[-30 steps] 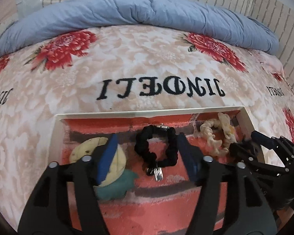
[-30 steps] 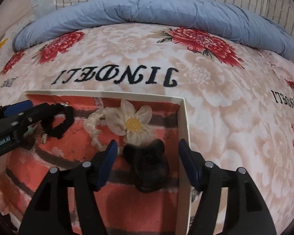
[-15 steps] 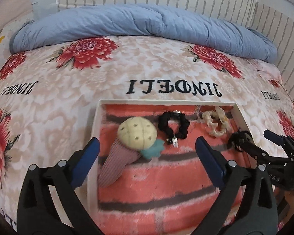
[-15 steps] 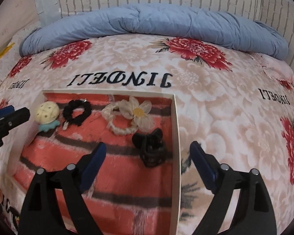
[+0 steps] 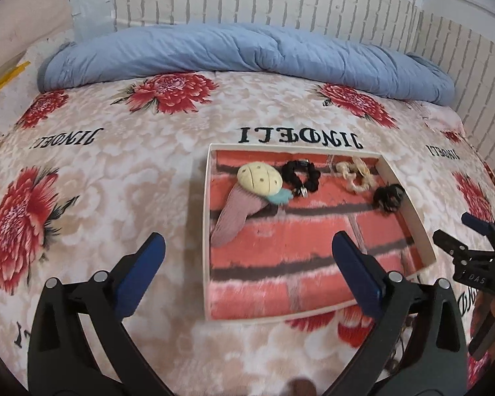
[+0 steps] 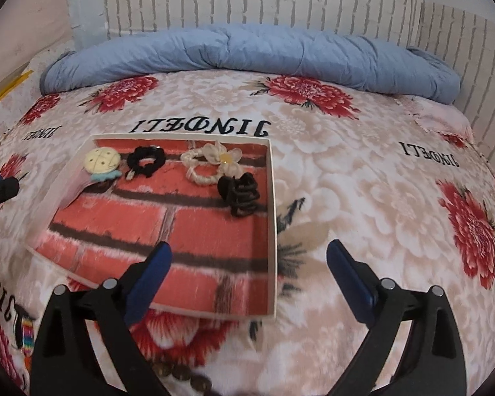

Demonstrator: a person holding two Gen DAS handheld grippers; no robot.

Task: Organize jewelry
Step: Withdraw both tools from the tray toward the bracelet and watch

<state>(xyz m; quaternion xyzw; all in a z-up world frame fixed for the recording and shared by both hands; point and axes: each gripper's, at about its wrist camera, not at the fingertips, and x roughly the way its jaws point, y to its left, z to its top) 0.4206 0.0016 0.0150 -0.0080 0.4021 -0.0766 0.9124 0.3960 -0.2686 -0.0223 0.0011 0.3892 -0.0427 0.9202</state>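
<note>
Floral bedspread [image 5: 122, 181] under jewelry tray [image 5: 207, 231]

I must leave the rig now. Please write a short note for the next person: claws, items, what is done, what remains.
Left claw: open, empty; its jaws have just been opening.
Right claw: open, empty; jaws likewise just opening.
In the white box, along the far side: ice-cream clip, black scrunchie, cream flower tie, black claw clip.
Done: these four lie in the box.
Left: dark beads at the right view's bottom edge, perhaps still to place.
</note>
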